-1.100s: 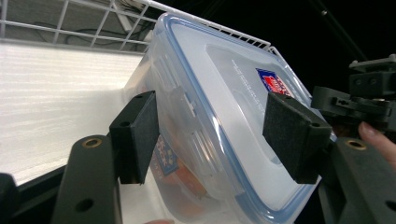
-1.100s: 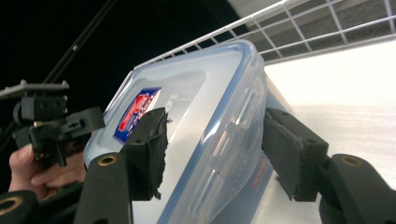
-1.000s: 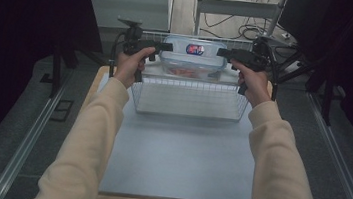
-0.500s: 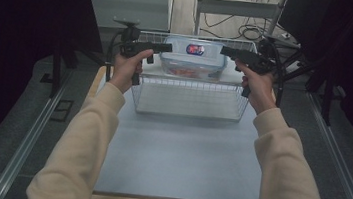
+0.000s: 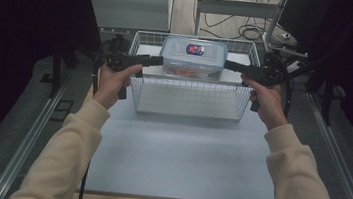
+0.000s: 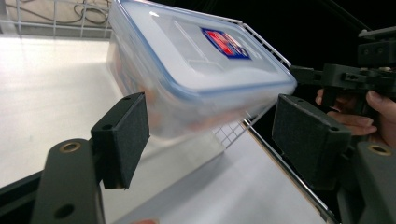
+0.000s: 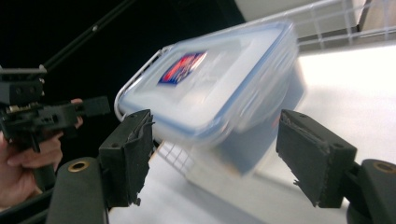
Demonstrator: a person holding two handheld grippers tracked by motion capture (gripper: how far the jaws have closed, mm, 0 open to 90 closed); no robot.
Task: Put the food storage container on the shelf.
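Both grippers flank a lidded food container above the wire basket, jaws wide, nothing clamped.

The left gripper (image 5: pixel 154 61) and right gripper (image 5: pixel 232 65) stand at opposite ends of the container (image 5: pixel 193 57), contact unclear. Judged step: two-handed transfer at the wire basket (image 5: pixel 189 101). Next: secure both ends. Basket rim obstructs; table (image 5: pixel 178 155) lies below.

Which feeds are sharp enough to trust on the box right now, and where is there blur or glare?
High view: sharp, container and basket clear, surroundings dark. Left gripper view: container slightly soft, table glaring white. Right gripper view: container motion-smeared, table overexposed.
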